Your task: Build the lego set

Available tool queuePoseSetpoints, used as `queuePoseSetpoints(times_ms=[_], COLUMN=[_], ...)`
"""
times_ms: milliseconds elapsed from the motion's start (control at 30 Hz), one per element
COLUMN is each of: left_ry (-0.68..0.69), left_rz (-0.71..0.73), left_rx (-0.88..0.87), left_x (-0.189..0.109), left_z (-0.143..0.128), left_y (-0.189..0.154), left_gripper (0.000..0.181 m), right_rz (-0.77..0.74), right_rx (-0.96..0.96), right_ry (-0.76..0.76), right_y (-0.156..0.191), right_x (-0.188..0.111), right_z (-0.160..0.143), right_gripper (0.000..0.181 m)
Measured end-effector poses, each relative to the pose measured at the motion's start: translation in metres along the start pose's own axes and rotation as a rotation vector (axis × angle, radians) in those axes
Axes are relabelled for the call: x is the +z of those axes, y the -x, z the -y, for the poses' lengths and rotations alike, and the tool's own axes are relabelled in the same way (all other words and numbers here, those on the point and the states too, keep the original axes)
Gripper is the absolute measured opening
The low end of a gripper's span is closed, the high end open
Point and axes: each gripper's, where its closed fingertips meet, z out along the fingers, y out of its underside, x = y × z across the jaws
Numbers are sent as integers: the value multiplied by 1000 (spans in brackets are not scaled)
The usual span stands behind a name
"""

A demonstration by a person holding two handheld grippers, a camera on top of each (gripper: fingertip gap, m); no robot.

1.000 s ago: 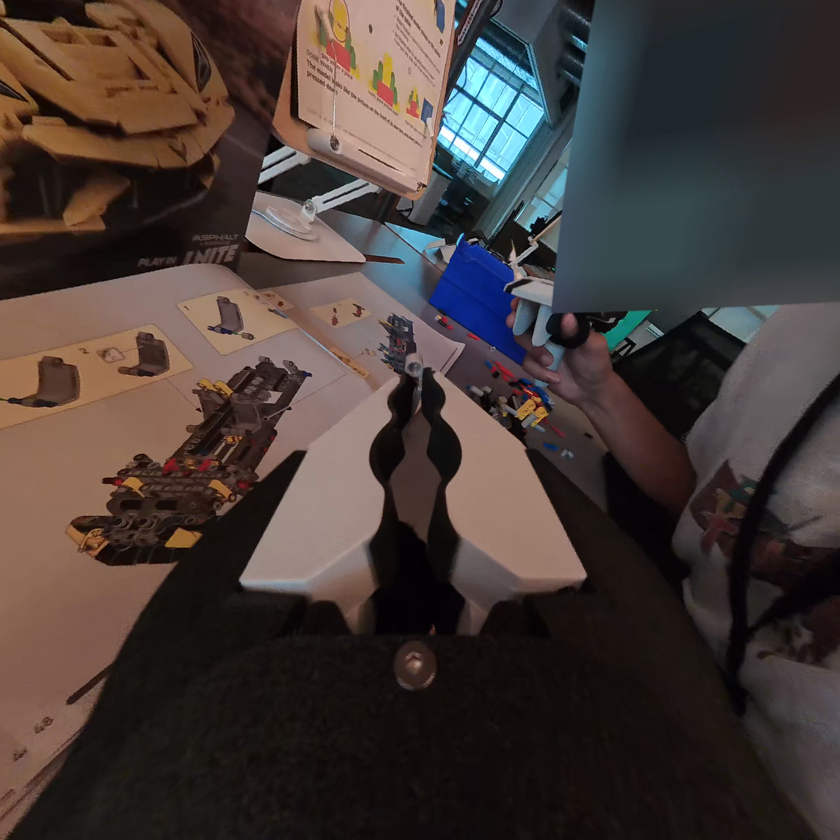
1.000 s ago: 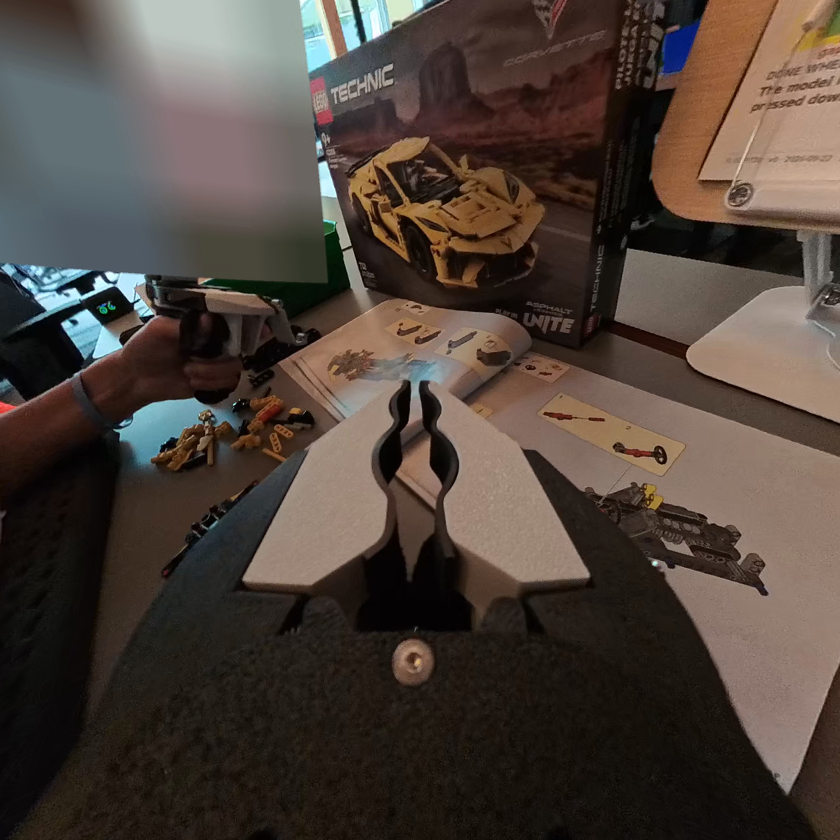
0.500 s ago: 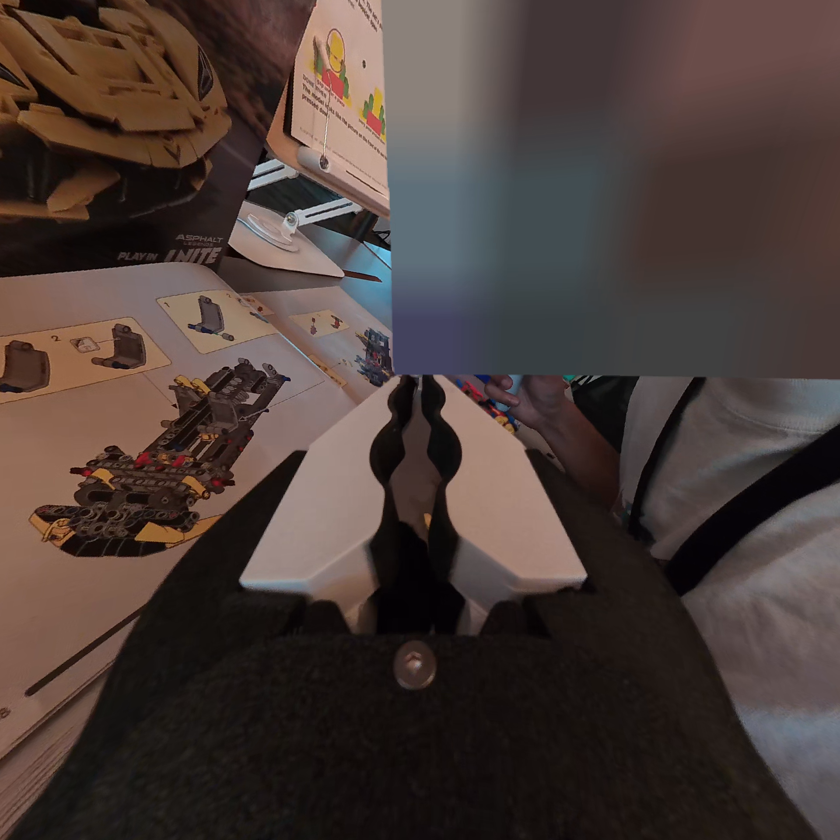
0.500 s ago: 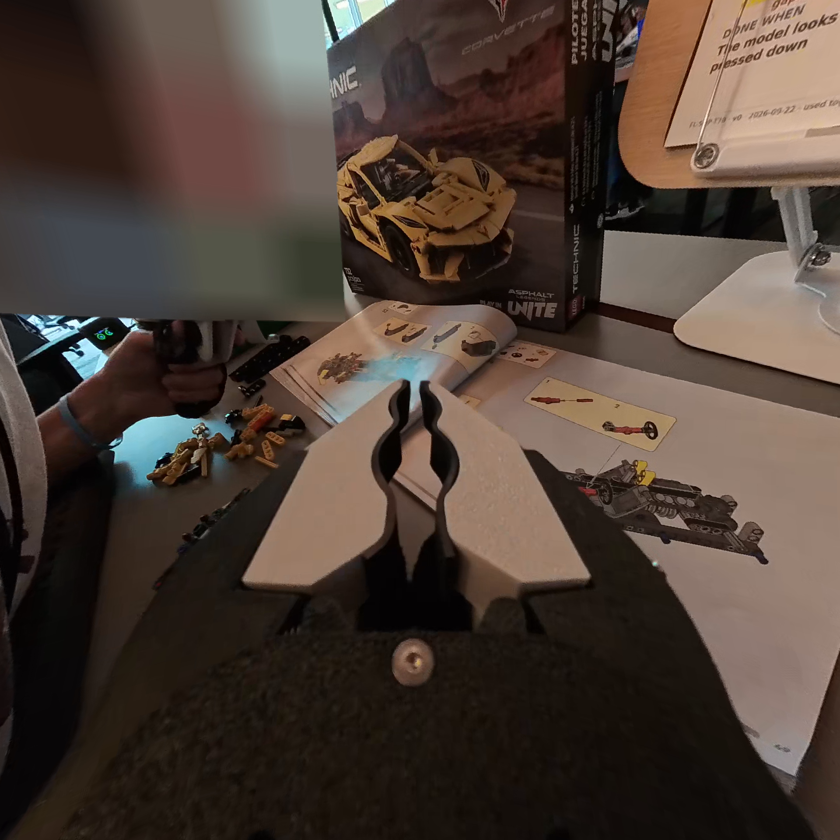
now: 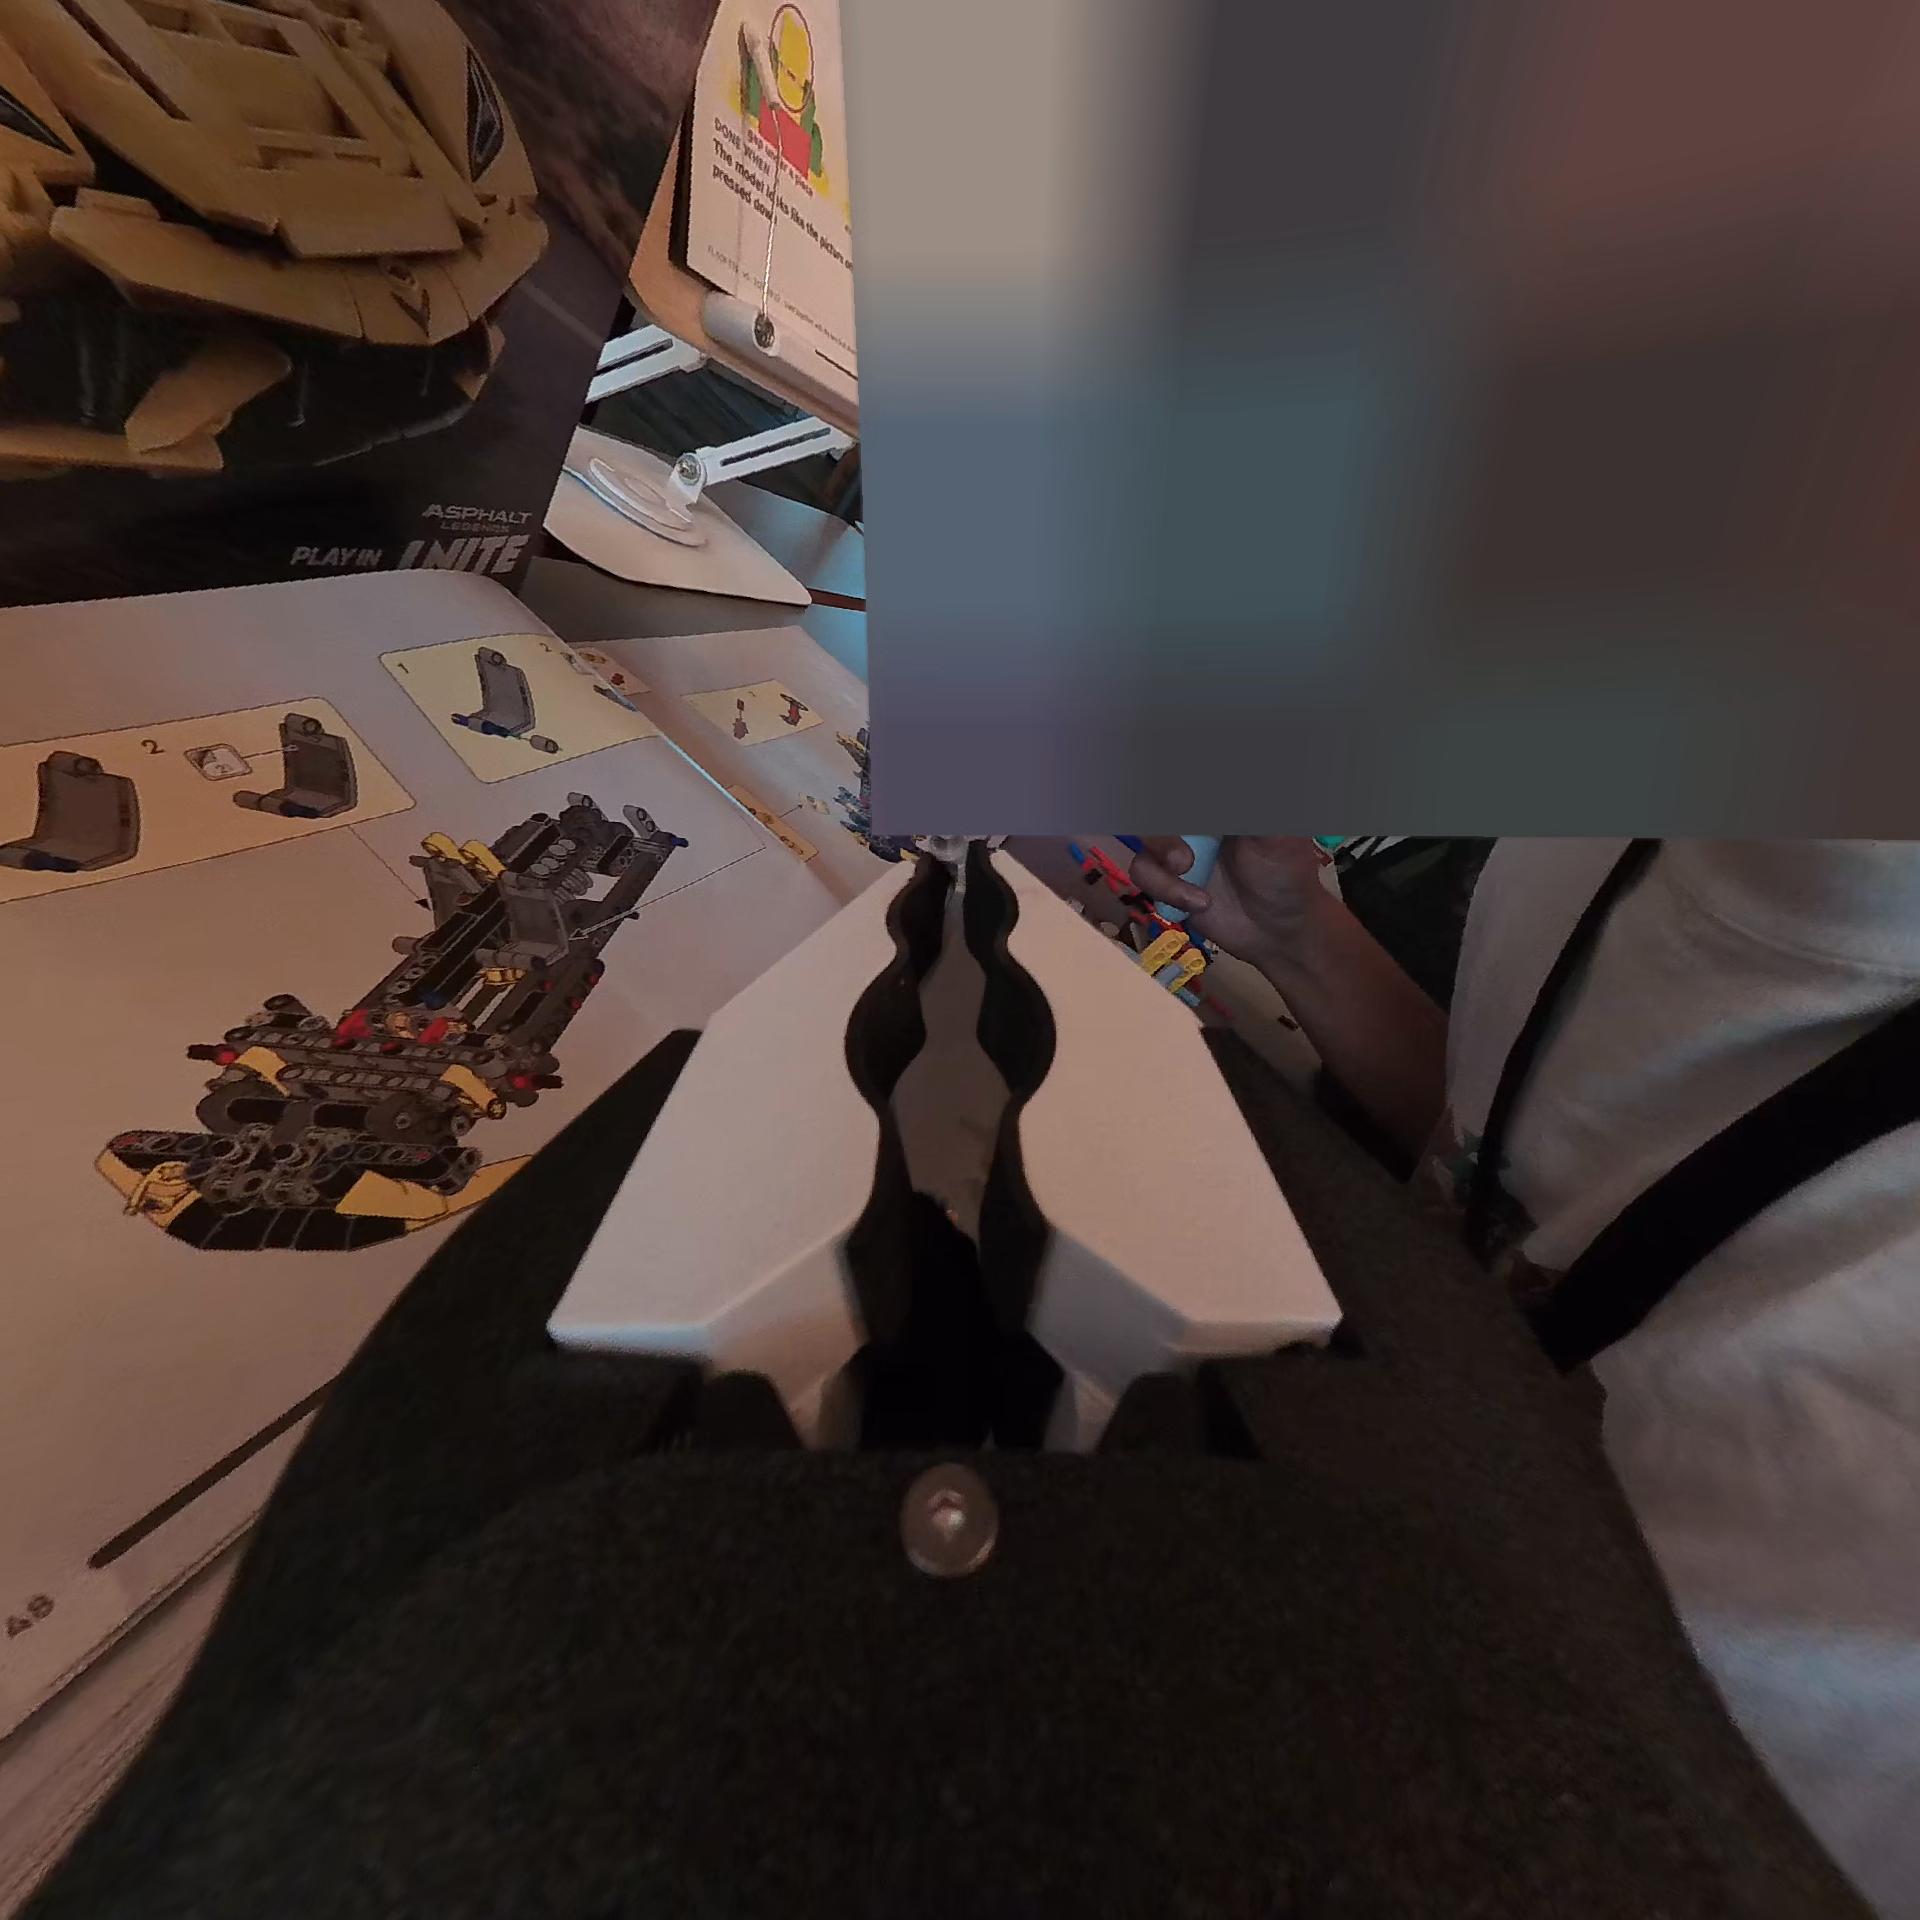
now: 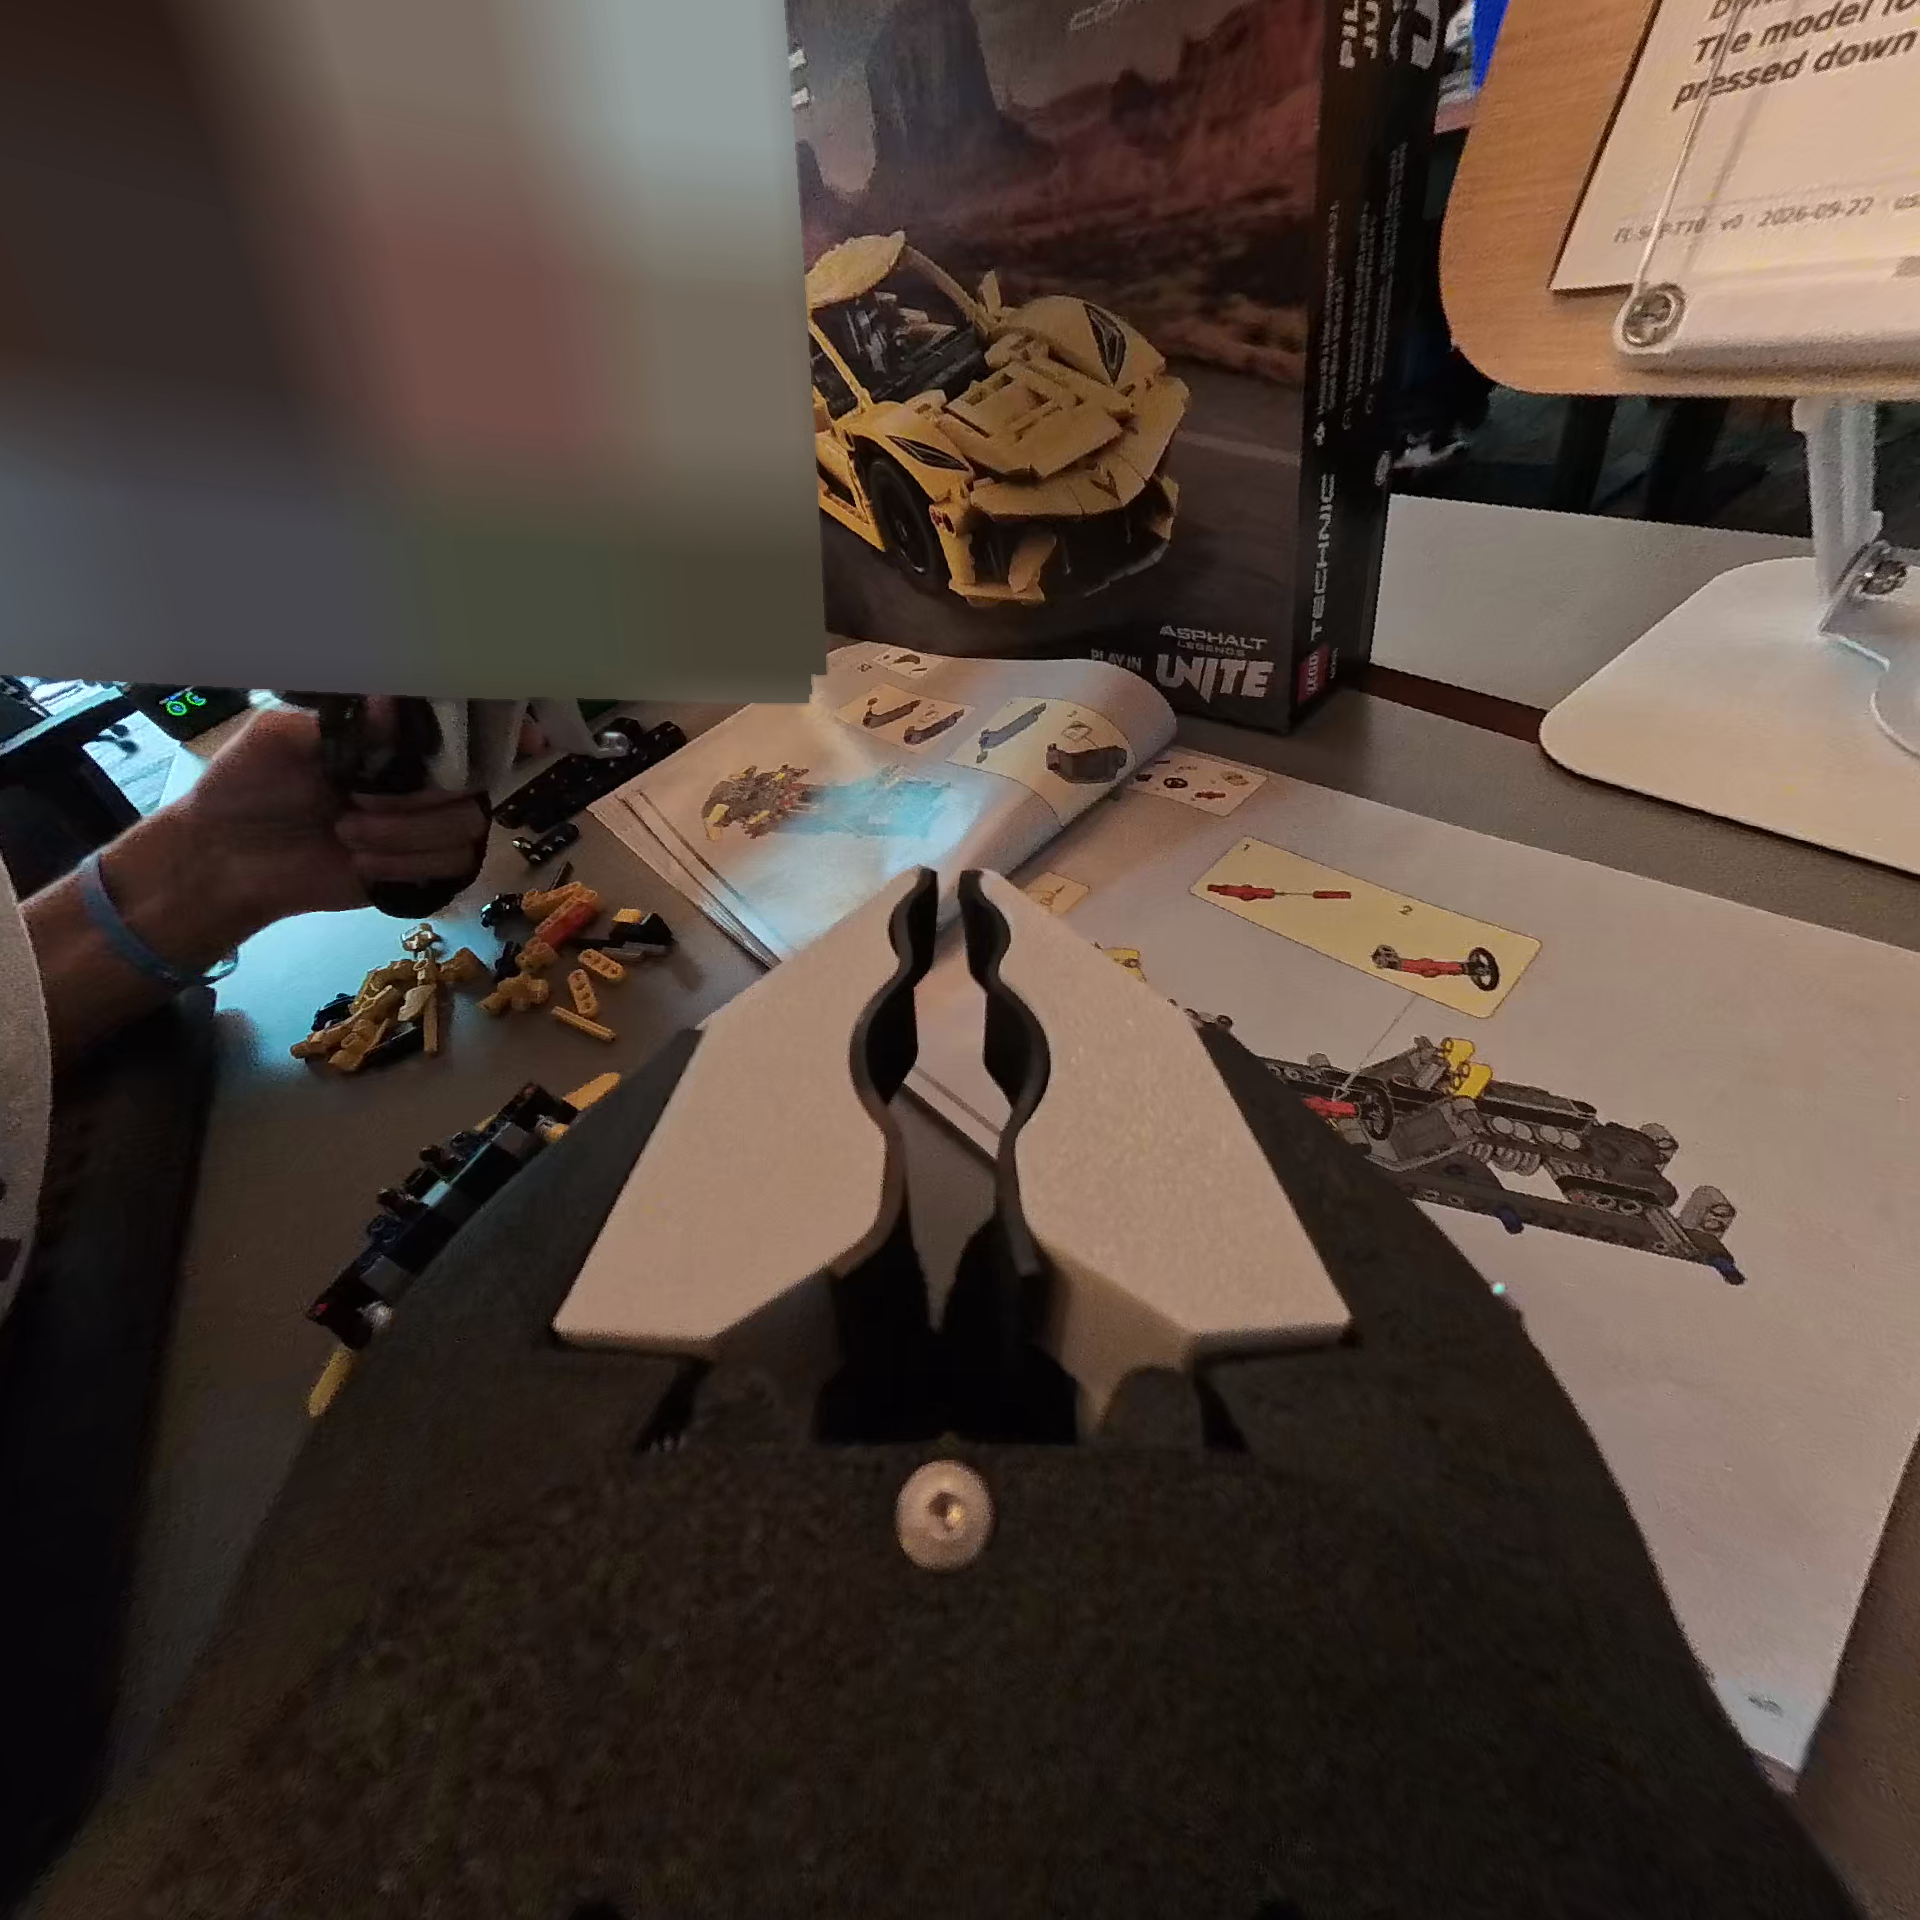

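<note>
Both tools empty: left gripper point(image 5: 954, 862) jaws nearly together, right gripper point(image 6: 947, 891) w/ a narrow gap. Loose yellow and black lego pieces point(image 6: 457, 987) lie at 10 o'clock of right tips, beside open white instruction booklet point(image 6: 1621, 1039). Best: check diagram first, then pinch one piece squarely.

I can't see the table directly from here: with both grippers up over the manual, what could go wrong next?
1. The left gripper seems to pinch a small grey piece at its tips; the hold looks slight, so it could drop.
2. The yellow loose pieces lie scattered beside the left hand; a sweep could scatter them.
3. The dark partial build lies just under the right gripper, hidden if it lowers.
</note>
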Motion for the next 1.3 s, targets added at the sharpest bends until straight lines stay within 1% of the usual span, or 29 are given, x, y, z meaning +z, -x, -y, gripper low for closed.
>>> queuePoseSetpoints(times_ms=[100, 200, 333, 400, 500, 633, 700, 767, 800, 867, 933, 1100, 1300], left_ry=[8, 38, 129, 150, 135, 133, 130, 126, 111, 122, 119, 128, 113], left_rz=[2, -26, -154, -227, -365, -476, -514, -560, -557, -548, -552, -528, -487], left_rx=[2, 22, 119, 186, 221, 214, 207, 192, 194, 214, 222, 278, 347], left_x=[2, 10, 24, 29, 33, 36, 37, 35, 35, 36, 36, 38, 44], left_z=[-1, -5, -20, -25, -28, -34, -36, -38, -36, -40, -41, -46, -48], left_y=[1, -6, -41, -63, -97, -124, -135, -145, -146, -147, -149, -149, -149], left_gripper=[2, 2, 2, 2, 2, 2, 2, 1, 1, 2, 2, 4, 2], right_rz=[40, 139, 366, 447, 467, 543, 548, 536, 524, 501, 497, 559, 569], right_rx=[-12, -37, -95, -98, -167, -237, -256, -280, -304, -345, -354, -231, -137], right_ry=[7, 48, 107, 132, 123, 65, 63, 28, 36, 61, 48, -18, -50], right_y=[9, 34, 96, 125, 152, 184, 192, 195, 195, 196, 197, 194, 191], right_x=[3, 11, 21, 28, 38, 29, 26, 22, 21, 20, 18, 7, 7], right_z=[2, 3, 5, 4, 2, 7, 6, 7, 4, -3, -2, 6, 9], right_gripper=[6, 13, 18, 17, 17, 13, 10, 5, 2, 2, 2, 1, 2])
